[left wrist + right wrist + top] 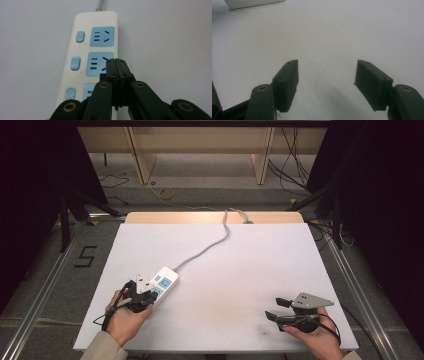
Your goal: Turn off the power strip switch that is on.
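A white power strip with blue sockets and blue switches lies on the white table, its grey cable running to the far edge. In the left gripper view the strip shows three sockets in a row. My left gripper is shut with nothing between its jaws, and its tip hovers over the right edge of the middle socket. From the high view the left gripper sits over the strip's near end. My right gripper rests open at the near right, and its fingers stand wide apart above bare table.
The white table has a wooden strip along its far edge. Beyond it stands a wooden shelf frame, with cables on the floor. A corner of the strip shows at the top left of the right gripper view.
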